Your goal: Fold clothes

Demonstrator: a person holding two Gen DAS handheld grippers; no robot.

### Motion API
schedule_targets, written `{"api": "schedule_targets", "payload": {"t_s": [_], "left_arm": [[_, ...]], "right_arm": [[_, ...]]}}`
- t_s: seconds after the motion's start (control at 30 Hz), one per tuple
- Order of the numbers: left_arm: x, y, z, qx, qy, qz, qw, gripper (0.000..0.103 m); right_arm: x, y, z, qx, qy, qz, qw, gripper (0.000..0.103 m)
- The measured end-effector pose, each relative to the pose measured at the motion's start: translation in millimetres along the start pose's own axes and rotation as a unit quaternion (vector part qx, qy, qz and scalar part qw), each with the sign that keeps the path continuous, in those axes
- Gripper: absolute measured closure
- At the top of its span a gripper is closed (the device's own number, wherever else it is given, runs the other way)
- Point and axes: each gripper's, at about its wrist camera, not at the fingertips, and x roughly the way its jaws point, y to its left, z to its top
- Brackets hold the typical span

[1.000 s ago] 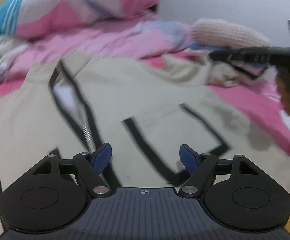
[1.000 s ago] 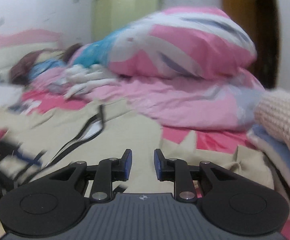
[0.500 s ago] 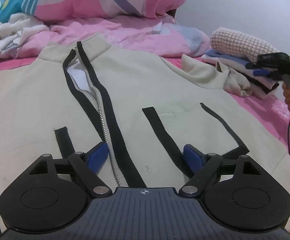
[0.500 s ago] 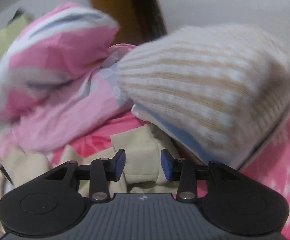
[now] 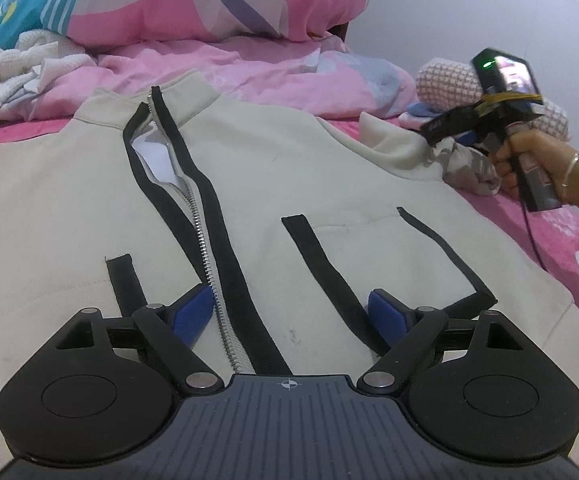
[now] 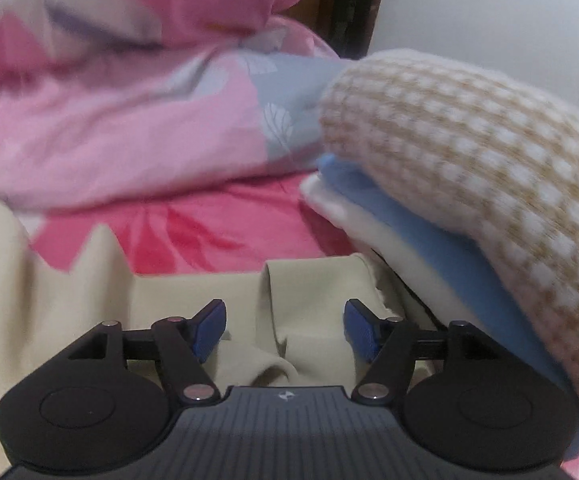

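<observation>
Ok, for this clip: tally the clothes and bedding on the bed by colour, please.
Beige, black-trimmed: 1, the zip jacket
Waffle-knit tan and white: 1, folded sweater
Blue: 1, folded garment
Cream: 1, folded garment
White knit: 1, crumpled pile
Pink patterned: 1, duvet
Total: 6
</observation>
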Motion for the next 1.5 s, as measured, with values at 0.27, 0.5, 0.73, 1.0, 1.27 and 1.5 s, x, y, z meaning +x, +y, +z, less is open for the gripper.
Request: {"api": "schedule_targets", "payload": {"t_s": [0.27, 0.5, 0.73, 1.0, 1.27, 1.5], "left_arm": [[0.4, 3.5, 0.5, -0.007, -0.004, -0.007, 0.9999, 0.017], [-0.5, 6.0, 0.1, -0.016, -0.007, -0.014, 0.9997, 0.017], [-2.0, 7.2, -0.5, -0.021, -0.007, -0.018, 0.9996, 0.017], [-2.0, 7.6, -0.3, -0.020, -0.007, -0.018, 0.9996, 0.017], [-1.4, 6.4, -0.7, -0.018, -0.007, -0.016, 0.9997, 0.017], [-1.6, 6.8, -0.6, -0.018, -0.006, -0.017, 0.9997, 0.017]], "right_arm": [[11.1, -7.1, -5.5, 0.009, 0.038, -0.020, 0.999, 0.062], [-27.5, -7.0, 6.7, 0.001, -0.002, -0.006, 1.000, 0.088], [-51.6, -57.9, 18.5, 0.128, -0.008, 0.049, 0.991, 0.088], [-69.0, -69.4, 3.6, 0.140, -0.056, 0.057, 0.987, 0.090], [-161.7, -87.4, 28.8, 0.136, -0.188, 0.087, 0.969, 0.091], [-248.9, -115.0, 84.2, 0.137, -0.264, 0.091, 0.950, 0.091]]}}
